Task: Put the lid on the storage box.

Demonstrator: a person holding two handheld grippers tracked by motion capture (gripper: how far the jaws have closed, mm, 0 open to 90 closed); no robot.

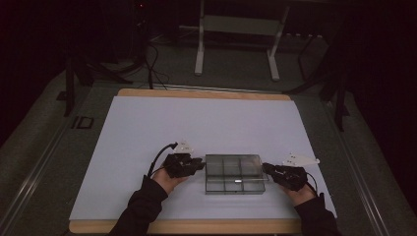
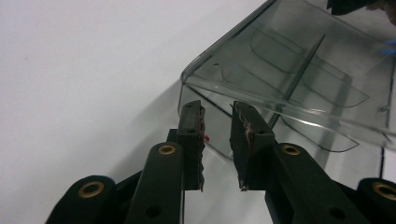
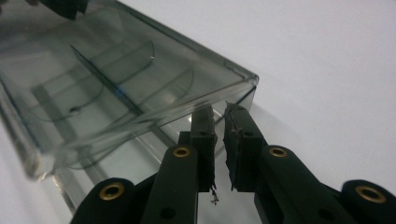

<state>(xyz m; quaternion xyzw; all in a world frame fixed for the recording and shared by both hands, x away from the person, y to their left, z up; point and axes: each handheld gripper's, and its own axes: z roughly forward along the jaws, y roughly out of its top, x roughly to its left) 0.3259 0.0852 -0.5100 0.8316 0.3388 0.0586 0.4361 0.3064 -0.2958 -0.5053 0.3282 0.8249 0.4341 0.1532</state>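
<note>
1. High view: fixed camera above the person's side, faces forward and down, far off; takes in the whole white surface (image 1: 147, 128), dark floor and a stand behind it, forearms entering from the bottom
2. Left claw view: camera rides on the left claw (image 2: 217, 140), looks along its two black jaws from very close, low over the surface; clear divided box (image 2: 299, 79) right in front
3. Right claw view: camera rides on the right claw (image 3: 218, 140), same close, low look at the box's opposite end
4. Shared: all three catch the box and surrounding white surface; the two claw cameras face each other across it
</note>
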